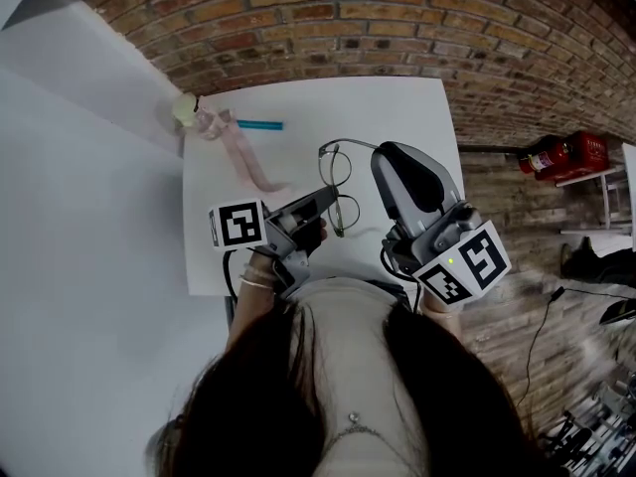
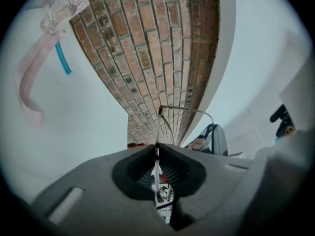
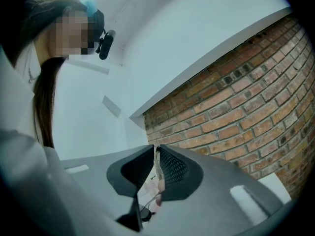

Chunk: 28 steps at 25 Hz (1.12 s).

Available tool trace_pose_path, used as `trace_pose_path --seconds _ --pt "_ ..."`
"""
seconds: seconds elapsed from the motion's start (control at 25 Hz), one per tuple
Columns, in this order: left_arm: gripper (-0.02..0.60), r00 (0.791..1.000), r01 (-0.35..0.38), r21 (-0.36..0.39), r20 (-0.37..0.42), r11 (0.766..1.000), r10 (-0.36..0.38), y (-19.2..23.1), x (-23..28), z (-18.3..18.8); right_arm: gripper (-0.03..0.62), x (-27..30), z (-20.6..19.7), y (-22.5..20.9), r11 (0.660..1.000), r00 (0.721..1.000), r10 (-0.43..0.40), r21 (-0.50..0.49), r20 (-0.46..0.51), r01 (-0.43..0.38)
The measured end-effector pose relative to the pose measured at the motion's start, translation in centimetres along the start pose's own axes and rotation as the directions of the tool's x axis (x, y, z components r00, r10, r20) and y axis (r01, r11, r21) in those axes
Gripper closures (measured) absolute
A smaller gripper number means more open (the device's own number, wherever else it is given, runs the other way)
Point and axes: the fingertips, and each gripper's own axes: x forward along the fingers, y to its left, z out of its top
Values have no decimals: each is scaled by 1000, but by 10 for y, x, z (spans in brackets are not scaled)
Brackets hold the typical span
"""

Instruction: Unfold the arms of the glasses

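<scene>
Thin wire-rimmed glasses [image 1: 338, 179] hang in the air over the white table [image 1: 397, 107], held between both grippers. My left gripper [image 1: 331, 200] is shut on the wire frame by the nearer lens. In the left gripper view the glasses [image 2: 162, 113] rise out of the shut jaws, and one arm curves off to the right. My right gripper [image 1: 382, 155] is shut on the tip of that arm, which stands out sideways from the frame. In the right gripper view a thin wire [image 3: 156, 156] is pinched between the mesh pads. The second arm is not visible.
A pink ribbon [image 1: 248, 162], a blue stick [image 1: 260, 125] and a pale yellow-green object [image 1: 185, 109] lie at the table's far left. A red extinguisher [image 1: 556, 153] rests on the brick floor to the right. A white wall stands left of the table.
</scene>
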Motion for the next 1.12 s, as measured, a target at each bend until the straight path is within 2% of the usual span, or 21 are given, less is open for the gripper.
trace_pose_path --seconds 0.12,0.24,0.52,0.68,0.8,1.12 --pt "558 1000 -2 -9 4 1000 2 -1 0 1 562 0 1 2 1000 1000 6 -1 -1 -6" --pt "558 999 37 -42 18 998 -36 -9 2 1 557 0 2 2 1000 1000 7 -2 2 -7" --pt "558 1000 8 -4 9 1000 -8 -2 0 2 542 -1 6 -1 1000 1000 -5 -3 18 5" --pt "558 999 39 -34 25 999 -38 -11 2 2 540 -4 11 -1 1000 999 -11 0 36 11" --pt "558 1000 -7 6 26 1000 7 -2 -3 6 540 -5 15 -3 1000 999 -19 2 49 19" --pt "558 997 -14 7 73 1000 13 -5 -6 15 540 -9 11 -13 998 998 -55 29 37 54"
